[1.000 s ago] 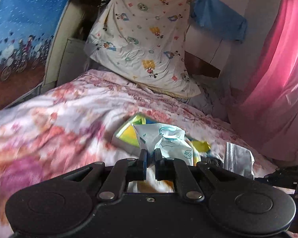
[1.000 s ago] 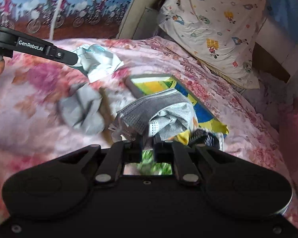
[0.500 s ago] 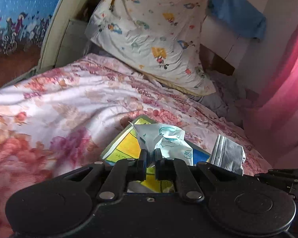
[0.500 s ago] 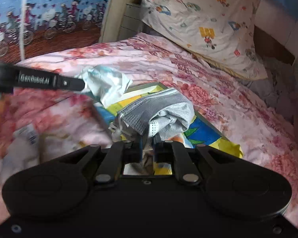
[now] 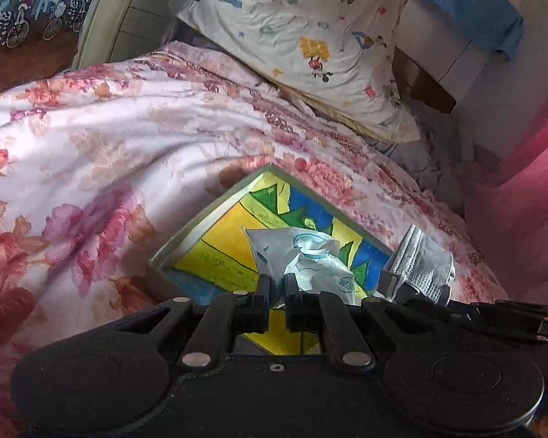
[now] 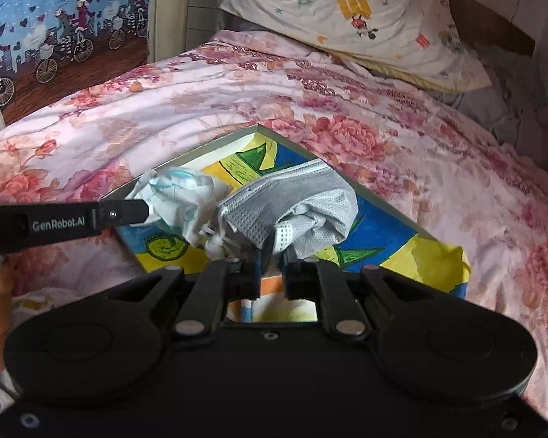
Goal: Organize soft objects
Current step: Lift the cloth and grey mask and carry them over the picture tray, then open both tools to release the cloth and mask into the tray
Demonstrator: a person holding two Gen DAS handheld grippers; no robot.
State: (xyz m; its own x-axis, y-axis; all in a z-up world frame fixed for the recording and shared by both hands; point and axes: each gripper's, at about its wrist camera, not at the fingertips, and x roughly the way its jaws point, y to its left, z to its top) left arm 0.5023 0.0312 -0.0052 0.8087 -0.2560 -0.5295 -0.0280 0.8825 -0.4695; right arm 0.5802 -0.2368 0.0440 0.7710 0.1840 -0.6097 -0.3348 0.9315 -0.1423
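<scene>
Pinching a white mask [image 5: 307, 262] in the left gripper [image 5: 277, 284], grey mask [image 6: 292, 204] clamped in the right gripper [image 6: 272, 266] (both over the box [image 6: 201, 149])

My bed's floral cover [image 5: 135, 135] fills the frame; a shallow box [image 5: 197, 226] rests on it at centre, a cartoon pillow [image 5: 310, 36] upper right.

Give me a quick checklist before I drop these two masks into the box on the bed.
1. Left gripper shut on the white mask: ok.
2. Right gripper shut on the grey mask: ok.
3. Both masks over the open box: ok.
4. Box floor free for them: ok, only its colourful lining shows.
5. The two grippers apart: ok, though close.
6. Ear loops clear of the fingers: cannot tell.
</scene>
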